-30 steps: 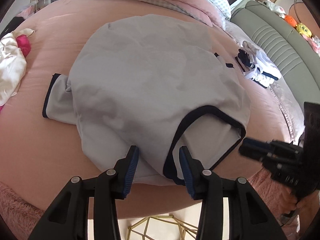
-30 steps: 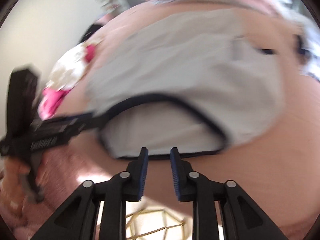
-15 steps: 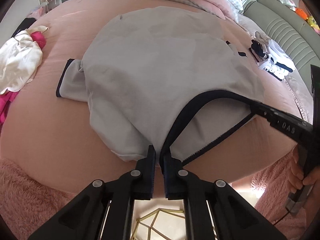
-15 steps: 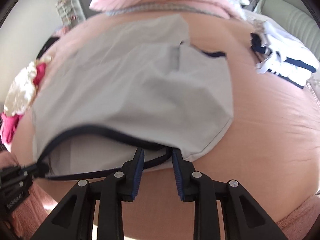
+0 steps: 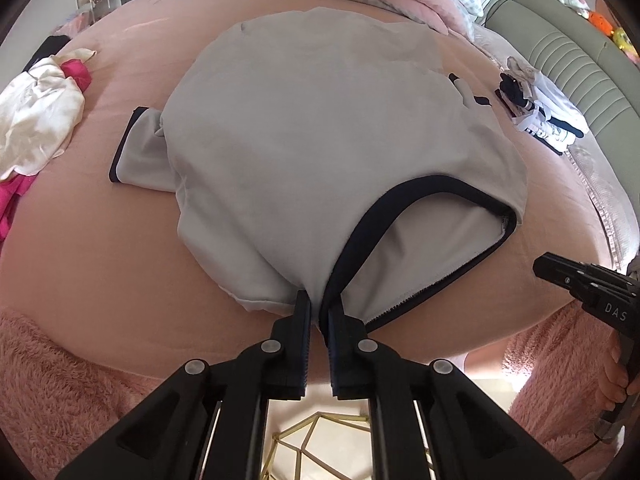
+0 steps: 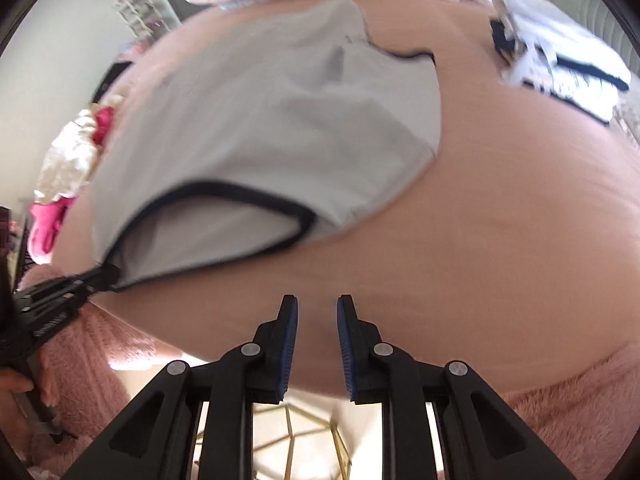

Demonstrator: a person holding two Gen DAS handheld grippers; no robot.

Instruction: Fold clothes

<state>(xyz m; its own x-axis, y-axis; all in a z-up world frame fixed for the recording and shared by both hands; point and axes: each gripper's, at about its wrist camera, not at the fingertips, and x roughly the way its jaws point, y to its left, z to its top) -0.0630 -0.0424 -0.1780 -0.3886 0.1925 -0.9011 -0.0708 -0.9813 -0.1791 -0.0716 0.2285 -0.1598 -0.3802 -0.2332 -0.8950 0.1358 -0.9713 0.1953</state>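
Fingers on the left gripper (image 5: 319, 305) are clamped tight on the near edge of the grey T-shirt (image 5: 312, 136), right at the dark-trimmed neckline (image 5: 404, 200). Right gripper (image 6: 317, 312) hangs over bare pink bedsheet (image 6: 500, 216) just off the shirt's shoulder; its jaws have just been closing but there's a gap and nothing in it. Shirt lies spread flat on the bed, one sleeve (image 5: 138, 152) sticking out left. Heap of white and pink clothes (image 5: 36, 112) sits far left, folded white stuff (image 5: 548, 120) far right.
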